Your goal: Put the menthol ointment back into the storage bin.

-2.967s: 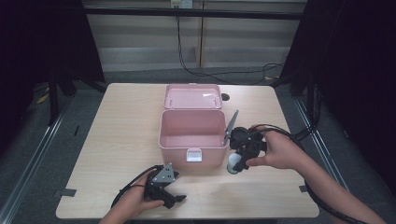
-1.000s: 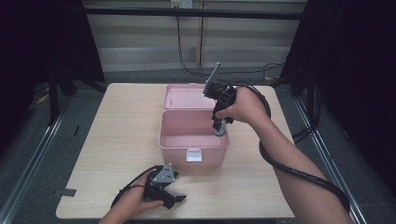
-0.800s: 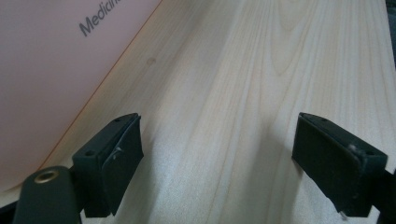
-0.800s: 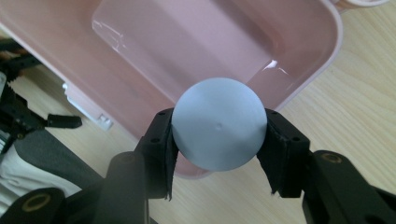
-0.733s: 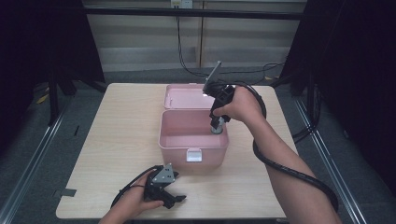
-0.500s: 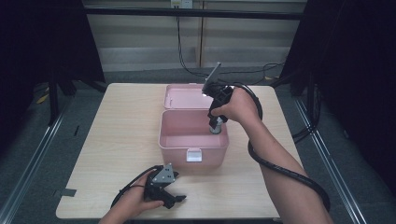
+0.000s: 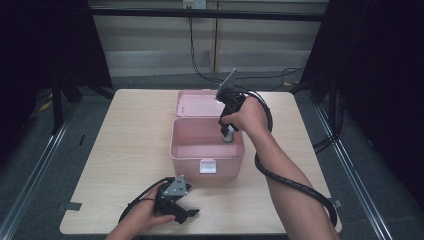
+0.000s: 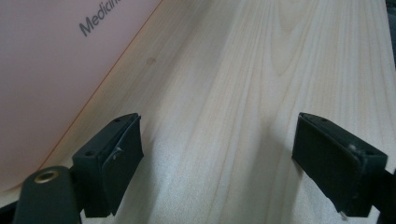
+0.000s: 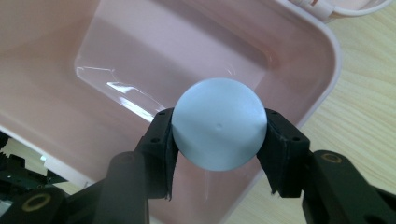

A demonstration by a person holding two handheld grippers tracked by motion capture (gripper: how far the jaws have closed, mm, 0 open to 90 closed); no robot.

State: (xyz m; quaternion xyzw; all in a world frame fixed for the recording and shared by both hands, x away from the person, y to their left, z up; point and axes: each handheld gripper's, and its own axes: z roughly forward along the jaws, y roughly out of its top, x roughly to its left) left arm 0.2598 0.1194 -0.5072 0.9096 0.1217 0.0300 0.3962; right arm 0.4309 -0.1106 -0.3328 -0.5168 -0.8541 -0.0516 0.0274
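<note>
A: Why is the right tool (image 9: pixel 218 140) pointing down into the pink medicine box (image 7: pixel 186 152)?

B: Its jaws are clamped on a pale blue round-topped object (image 9: pixel 218 128), hanging just inside the box's right wall, above the bare floor. I'd judge it's about to be set down there.

A: And the left tool (image 8: pixel 233 158)?

B: Jaws wide apart, gripping nothing, resting on the tabletop (image 8: pixel 261 70) just in front of the box's front-left corner.

A: Anything in the way?

B: No. The lid (image 7: pixel 197 101) lies open behind the box, so the mouth stays free.
</note>
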